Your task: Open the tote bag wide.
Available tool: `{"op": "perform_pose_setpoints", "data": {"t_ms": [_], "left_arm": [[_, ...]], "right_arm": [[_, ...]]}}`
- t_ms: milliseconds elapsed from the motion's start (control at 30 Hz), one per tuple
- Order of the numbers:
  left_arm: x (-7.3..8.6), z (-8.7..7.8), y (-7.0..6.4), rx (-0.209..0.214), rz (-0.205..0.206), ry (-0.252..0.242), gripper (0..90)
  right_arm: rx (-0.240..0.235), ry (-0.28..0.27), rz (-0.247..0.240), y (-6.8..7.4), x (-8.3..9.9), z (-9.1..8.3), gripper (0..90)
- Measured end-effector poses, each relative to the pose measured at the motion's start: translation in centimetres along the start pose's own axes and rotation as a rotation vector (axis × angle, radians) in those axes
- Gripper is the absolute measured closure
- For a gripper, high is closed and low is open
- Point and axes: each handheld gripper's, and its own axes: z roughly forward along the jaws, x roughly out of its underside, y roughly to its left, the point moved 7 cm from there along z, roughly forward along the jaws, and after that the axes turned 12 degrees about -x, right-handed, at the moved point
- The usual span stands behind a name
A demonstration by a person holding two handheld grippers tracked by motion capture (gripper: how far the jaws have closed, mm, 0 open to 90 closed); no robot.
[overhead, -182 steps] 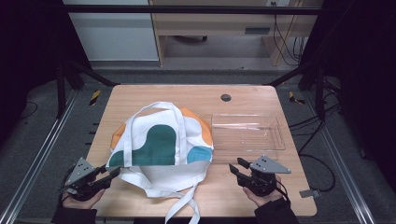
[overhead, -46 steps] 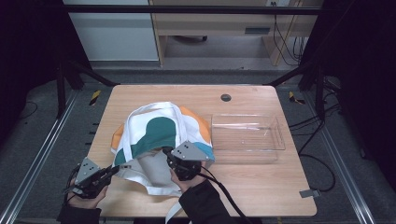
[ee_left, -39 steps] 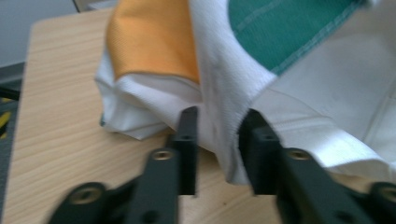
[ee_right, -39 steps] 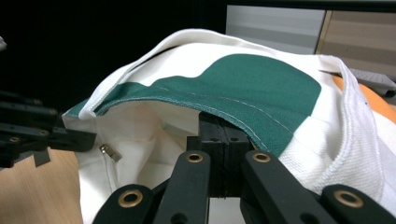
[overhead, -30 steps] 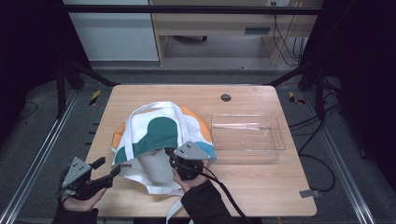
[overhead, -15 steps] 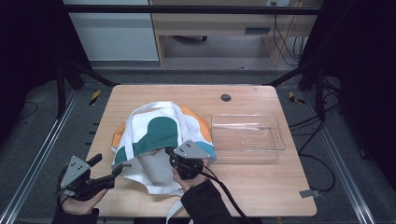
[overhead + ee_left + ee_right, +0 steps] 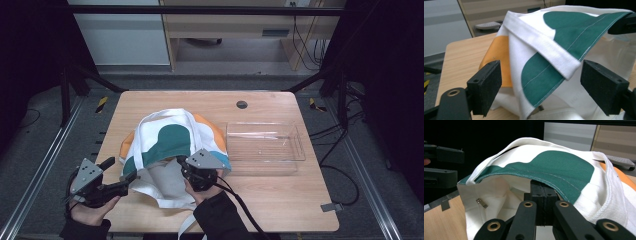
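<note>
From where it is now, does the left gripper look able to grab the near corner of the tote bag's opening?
Probably yes. The left gripper is open, and in its own view the tote bag corner hangs between its jaws with nothing in front. The right gripper holds the rim up.

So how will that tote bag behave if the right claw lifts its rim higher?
Probably floppy: the tote bag drapes in soft folds where the right claw pinches its rim. It looks light and likely empty, since the cloth sags flat. The loose strap would likely dangle.
</note>
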Motion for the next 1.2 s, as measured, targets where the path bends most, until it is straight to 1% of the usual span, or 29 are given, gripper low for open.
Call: {"op": "perform_pose_setpoints", "data": {"t_ms": [33,67,100,133,233,267,300,367,400,467,500,533,633,667,767,833,867,933,1000,1033,1067,1133,1167,1200], "left_arm": [[0.0,0.0,0.0,0.0,0.0,0.0,16.9],[-0.4,0.1,-0.4,0.004,0.011,-0.002,16.9],[-0.4,0.1,-0.4,0.004,0.011,-0.002,16.9],[-0.8,0.2,-0.9,0.011,0.02,-0.008,16.9],[-1.5,0.3,-1.6,0.02,0.036,-0.021,16.9],[-1.7,0.4,-1.9,0.023,0.039,-0.021,16.9],[-1.7,0.4,-1.9,0.023,0.039,-0.021,16.9],[-2.1,0.6,-2.4,0.029,0.048,-0.022,16.9],[-2.5,0.8,-2.9,0.035,0.057,-0.02,17.0],[-2.7,1.0,-3.4,0.033,0.07,-0.023,18.1],[-2.7,1.0,-3.4,0.033,0.07,-0.023,18.8],[-3.1,1.2,-3.8,0.036,0.08,-0.034,19.5],[-3.3,1.3,-4.0,0.038,0.09,-0.032,21.4],[-3.5,1.6,-4.2,0.038,0.101,-0.03,22.3],[-3.6,1.7,-4.4,0.036,0.11,-0.022,25.9],[-3.6,1.9,-4.7,0.039,0.114,-0.017,27.4],[-3.5,2.1,-5.0,0.035,0.124,-0.013,28.8],[-3.5,2.2,-5.1,0.033,0.126,-0.011,29.2],[-3.3,2.7,-5.5,0.026,0.141,0.003,31.9],[-3.3,2.7,-5.5,0.026,0.141,0.003,32.6],[-3.2,3.1,-5.7,0.026,0.152,0.014,33.9],[-3.1,3.3,-5.7,0.022,0.157,0.021,36.9],[-2.9,3.7,-5.9,0.015,0.164,0.037,38.5],[-2.8,4.0,-5.9,0.011,0.178,0.034,40.4]], "right_arm": [[0.0,0.0,0.0,0.0,0.0,0.0,90.0],[-0.001,0.0,0.001,0.0,0.0,0.0,90.0],[-0.001,0.0,0.001,0.0,0.0,0.0,90.0],[-0.001,0.0,0.002,0.0,0.0,0.0,90.0],[0.0,0.0,0.001,0.0,-0.1,0.0,90.0],[-0.002,-0.001,0.0,0.0,-0.2,0.1,90.0],[-0.002,-0.001,0.0,0.0,-0.2,0.1,90.0],[-0.001,-0.001,-0.001,0.0,-0.3,0.0,90.0],[-0.001,0.0,-0.002,0.0,-0.3,0.0,90.0],[0.0,-0.001,-0.002,0.0,-0.4,0.0,90.0],[0.001,-0.001,-0.002,0.0,-0.4,0.0,90.0],[0.0,-0.003,-0.002,0.0,-0.4,0.0,90.0],[0.0,-0.003,-0.002,0.0,-0.4,0.0,90.0],[0.0,-0.001,-0.001,0.0,-0.4,-0.1,90.0],[-0.001,-0.004,-0.001,0.0,-0.5,-0.1,90.0],[0.0,-0.004,0.0,0.0,-0.5,-0.1,90.0],[-0.001,-0.003,-0.001,0.0,-0.5,0.0,90.0],[0.0,-0.003,-0.002,0.0,-0.6,0.0,90.0],[-0.001,-0.001,-0.005,0.0,-0.7,0.0,90.0],[-0.001,-0.001,-0.005,0.0,-0.7,0.0,90.0],[-0.002,-0.003,-0.004,0.0,-0.7,-0.1,90.0],[-0.005,-0.005,-0.004,0.0,-0.8,-0.1,90.0],[-0.006,-0.008,-0.005,0.0,-0.8,-0.1,90.0],[-0.009,-0.008,-0.005,0.0,-0.9,-0.1,90.0]]}}
